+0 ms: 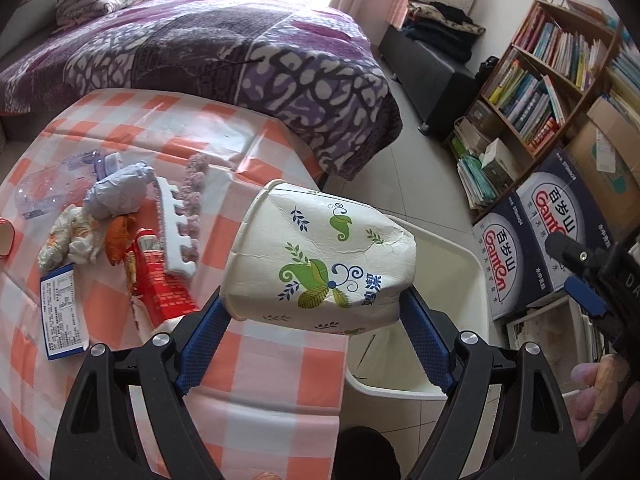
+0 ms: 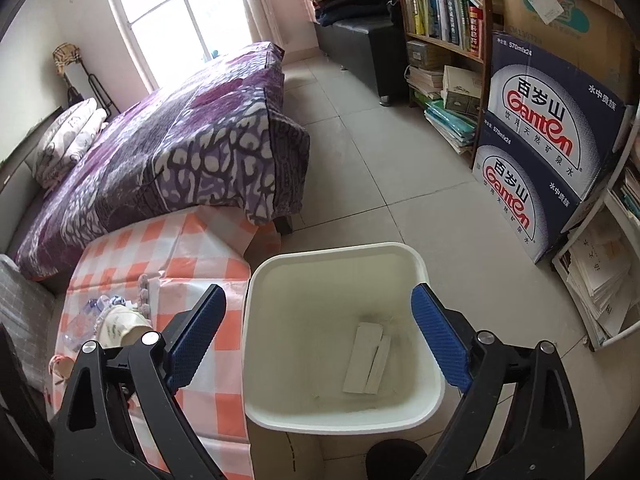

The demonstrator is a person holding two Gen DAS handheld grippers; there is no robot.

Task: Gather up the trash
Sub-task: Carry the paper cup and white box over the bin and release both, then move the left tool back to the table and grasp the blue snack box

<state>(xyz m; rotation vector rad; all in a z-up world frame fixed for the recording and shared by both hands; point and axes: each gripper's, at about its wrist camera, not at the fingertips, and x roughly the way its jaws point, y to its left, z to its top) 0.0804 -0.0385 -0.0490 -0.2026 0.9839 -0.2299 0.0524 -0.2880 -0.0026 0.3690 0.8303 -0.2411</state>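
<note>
My left gripper point(image 1: 316, 312) is shut on a crumpled white paper cup point(image 1: 320, 256) with green leaf print, held above the table's right edge next to the white trash bin point(image 1: 472, 276). More trash lies on the checked table: a clear plastic bottle point(image 1: 52, 184), a grey paper wad point(image 1: 116, 194), crumpled tissue point(image 1: 72, 236), a red packet point(image 1: 160, 280) and a blue-edged label point(image 1: 62, 316). My right gripper point(image 2: 320, 320) is open and empty above the bin point(image 2: 256, 320), which holds white paper strips point(image 2: 366, 360). The cup also shows in the right wrist view point(image 2: 120, 326).
A bed with a purple blanket point(image 1: 224, 60) stands behind the table point(image 1: 256, 364). A bookshelf point(image 1: 548, 80) and stacked water cartons point(image 2: 548, 140) line the right wall. Paper stacks point(image 2: 600, 272) lie by the bin. A white foam toe separator point(image 1: 176, 228) lies on the table.
</note>
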